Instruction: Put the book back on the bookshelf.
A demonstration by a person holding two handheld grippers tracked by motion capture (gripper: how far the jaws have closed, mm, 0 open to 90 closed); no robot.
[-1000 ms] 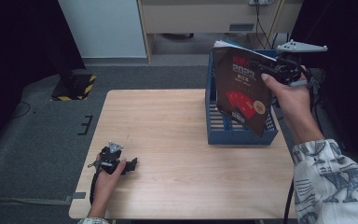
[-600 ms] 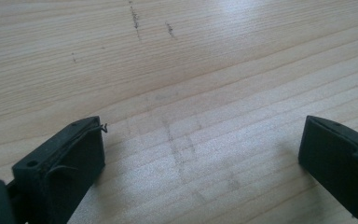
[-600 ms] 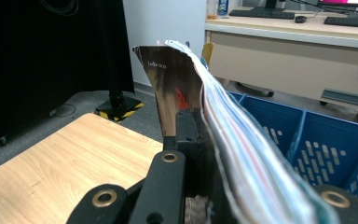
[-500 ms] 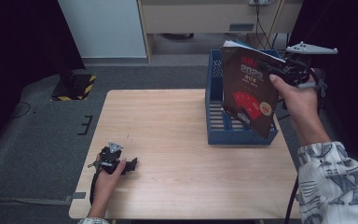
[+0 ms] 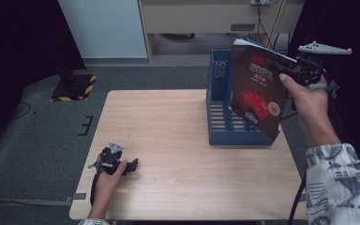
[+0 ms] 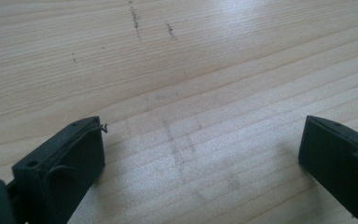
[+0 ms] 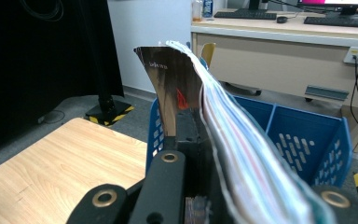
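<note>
Dark brown book (image 5: 257,91) with red shapes and pale letters, page edges striped pink and blue. Blue rack (image 5: 221,105) with slots. Light wood desk (image 5: 178,136) with thin lines. Black grippers.

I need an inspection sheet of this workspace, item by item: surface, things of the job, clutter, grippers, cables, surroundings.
Surface: light wooden table, faint dark scuff marks.
Job's things: dark glossy magazine with red print, held tilted above the blue slotted plastic file rack; the rack stands on the table's far right part.
Clutter: nothing seen.
Grippers: right gripper shut on the magazine, raised over the rack; left gripper open, resting on the table with nothing between its jaws.
Cables: black cable trailing below the right forearm.
Surroundings: grey carpet floor, black-and-yellow striped stand base, beige desk behind.
</note>
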